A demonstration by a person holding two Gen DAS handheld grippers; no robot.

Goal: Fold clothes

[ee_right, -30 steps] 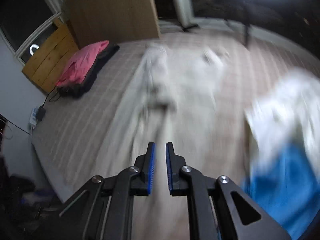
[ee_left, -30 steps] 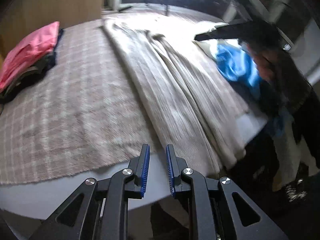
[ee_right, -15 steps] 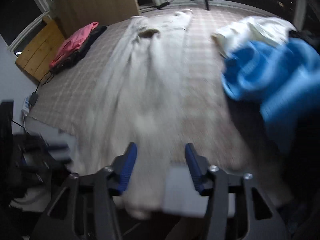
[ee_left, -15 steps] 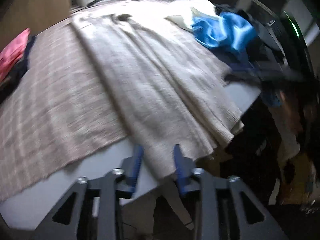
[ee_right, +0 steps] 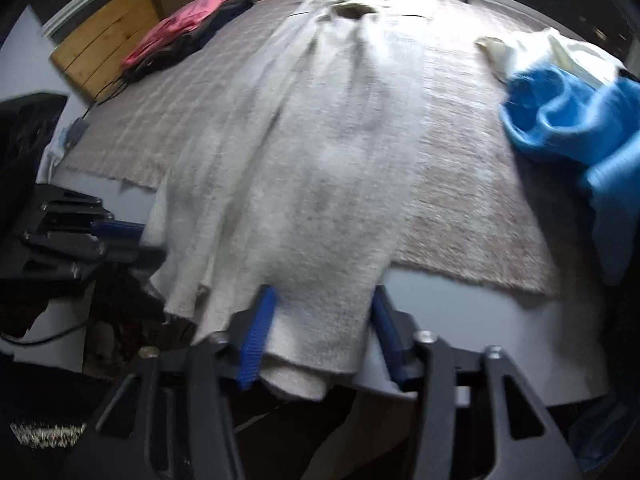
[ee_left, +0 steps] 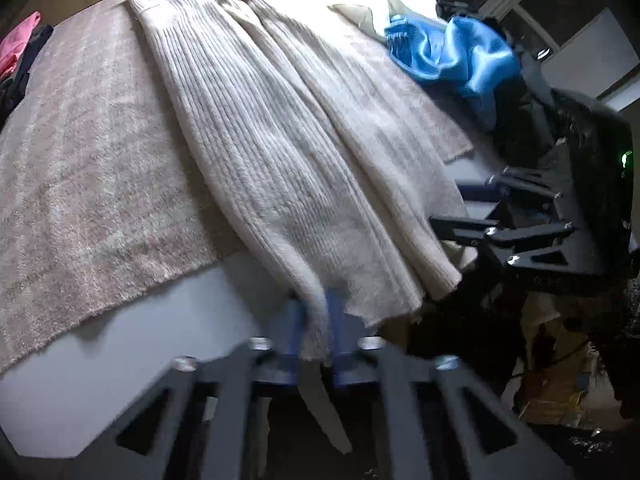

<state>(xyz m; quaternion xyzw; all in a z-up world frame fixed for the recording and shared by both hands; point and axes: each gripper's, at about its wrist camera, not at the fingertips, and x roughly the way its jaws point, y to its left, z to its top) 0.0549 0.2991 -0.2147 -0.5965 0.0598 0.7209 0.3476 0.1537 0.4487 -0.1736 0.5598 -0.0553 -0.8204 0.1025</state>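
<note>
Surface: a bed with a pale grey sheet (ee_left: 192, 320), its top covered by a pinkish-beige checked blanket (ee_left: 80, 168) whose frayed near edge stops short of the mattress edge.
Room: dim; a wooden headboard or panel (ee_right: 100, 48) stands at the far left in the right wrist view, and window frames show at the upper right in the left wrist view.
Cream sweater: a ribbed, cream knit sweater (ee_left: 272, 152) lies lengthwise down the middle of the blanket, neckline at the far end, hem hanging over the near edge of the bed.
Left gripper: the left gripper (ee_left: 316, 336) is clenched on a narrow fold of the sweater's hem at its left corner; the blue pads (ee_left: 292, 332) press the knit from both sides, having just been closing.
Right gripper: the right gripper (ee_right: 320, 340) straddles the hem at the sweater's other side; its jaws have just been closing, and a thick rolled bunch of knit sits between the blue pads (ee_right: 256, 336). The left pad touches the fabric, while the right pad is at the fabric's edge, and I cannot tell whether it presses.
Other clothes: a bright blue garment (ee_left: 452, 56) lies crumpled on the right side of the bed, with a white garment (ee_left: 384, 4) just behind it, touching it.
Folded pile: a pink garment (ee_right: 184, 16) rests on top of dark clothes at the far left corner, well apart from the sweater.
</note>
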